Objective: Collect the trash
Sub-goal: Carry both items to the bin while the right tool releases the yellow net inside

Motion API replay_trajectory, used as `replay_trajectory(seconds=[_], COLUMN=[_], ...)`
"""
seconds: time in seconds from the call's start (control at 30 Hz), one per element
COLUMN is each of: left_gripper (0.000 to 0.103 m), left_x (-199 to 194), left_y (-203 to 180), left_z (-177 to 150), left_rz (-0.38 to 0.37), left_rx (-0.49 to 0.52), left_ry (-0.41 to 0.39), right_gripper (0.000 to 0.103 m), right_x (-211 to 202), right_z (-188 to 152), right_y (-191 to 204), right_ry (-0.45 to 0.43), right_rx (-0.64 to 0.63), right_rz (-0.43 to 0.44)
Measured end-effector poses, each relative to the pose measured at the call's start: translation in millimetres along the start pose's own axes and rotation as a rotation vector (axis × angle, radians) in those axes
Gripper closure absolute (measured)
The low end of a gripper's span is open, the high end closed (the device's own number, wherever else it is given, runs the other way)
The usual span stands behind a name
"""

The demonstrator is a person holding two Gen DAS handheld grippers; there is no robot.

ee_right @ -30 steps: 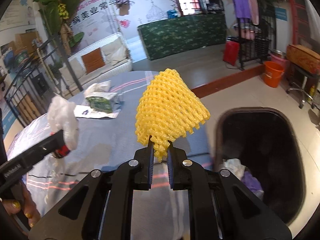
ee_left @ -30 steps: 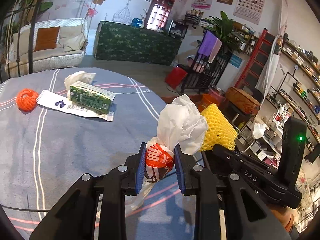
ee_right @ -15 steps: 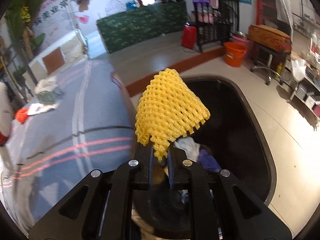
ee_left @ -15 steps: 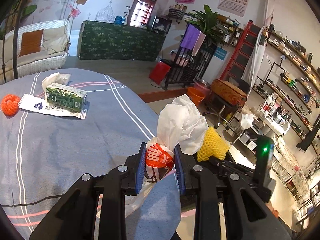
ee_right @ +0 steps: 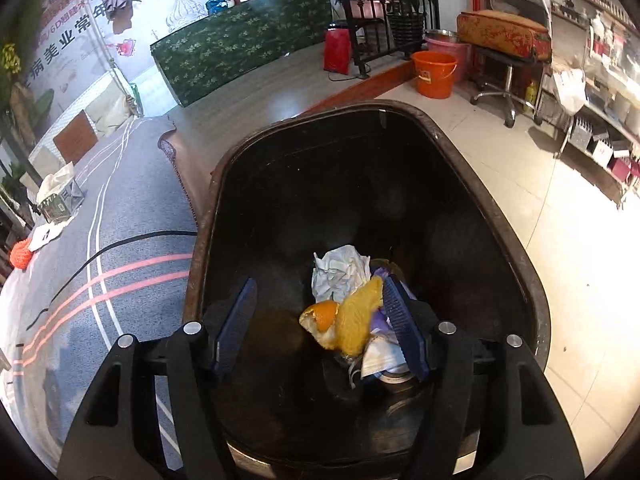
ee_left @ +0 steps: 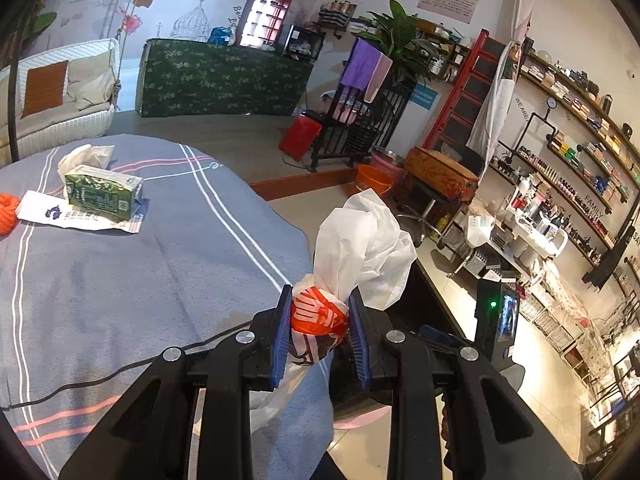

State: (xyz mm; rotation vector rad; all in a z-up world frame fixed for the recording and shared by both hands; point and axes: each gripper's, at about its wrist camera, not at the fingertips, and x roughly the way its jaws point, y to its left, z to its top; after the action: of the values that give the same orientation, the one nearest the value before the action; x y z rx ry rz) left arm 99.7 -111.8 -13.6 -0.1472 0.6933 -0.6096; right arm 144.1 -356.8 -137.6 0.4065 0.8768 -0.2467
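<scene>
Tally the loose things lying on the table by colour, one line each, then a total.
Orange: 1, the net ball
Green: 1, the tissue box
White: 1, the printed packet under the box
Total: 3

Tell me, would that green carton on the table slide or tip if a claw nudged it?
The green carton lies flat on its broad side, so it probably would not tip. It rests on a white paper wrapper, so a push might drag or slide the paper along too. It looks boxy and stiff, likely light if empty, though that cannot be seen.
</scene>
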Motion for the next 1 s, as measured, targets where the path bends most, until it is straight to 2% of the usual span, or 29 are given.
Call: replay_trajectory(seconds=[0.2,0.5,0.7,1.0], left_gripper=[0.076,0.076,0.076,0.076], left_x=[15,60,94,129], left_y=[-14,-50,-68,-78], left_z=[-1,-7,-10,-16], left_rz=[-0.080,-0.163,-0.200,-0.222], left_rx=[0.008,0.068,0.084,0.094], left_ry=[0.040,0.147,0.228,0.327], right_gripper=[0.036,0.028,0.025,0.025], right_x=[-9,-48,-69,-73], right_z=[3,16,23,23], right_y=[-5,-18,-36,-69], right_ry=[-0.030,-0.130,-0.197,-0.201], right_rx=[0.011,0.034,0.066,0.128], right_rz=[-0.004,-0.018,-0.067,-0.101])
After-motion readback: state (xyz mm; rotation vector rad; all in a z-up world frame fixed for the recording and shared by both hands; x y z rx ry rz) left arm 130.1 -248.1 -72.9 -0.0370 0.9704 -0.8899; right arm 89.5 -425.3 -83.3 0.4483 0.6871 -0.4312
